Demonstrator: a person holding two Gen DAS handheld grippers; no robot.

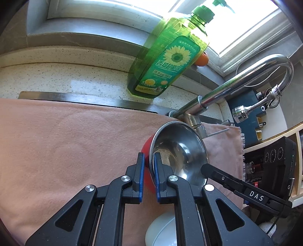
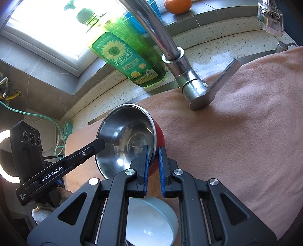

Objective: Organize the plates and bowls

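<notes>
Gripping the steel bowl from two sides, we hold it tilted above the pink cloth. Our left gripper has its fingers narrowed onto the rim, one blue pad inside the bowl and one against the red outer wall. Our right gripper clamps the opposite rim in the same manner, one pad inside, one outside. The pale blue bowl sits below the grippers, on the cloth. We note the chrome faucet just behind the steel bowl, the green detergent bottle on the speckled counter, and an orange on the window ledge.
</notes>
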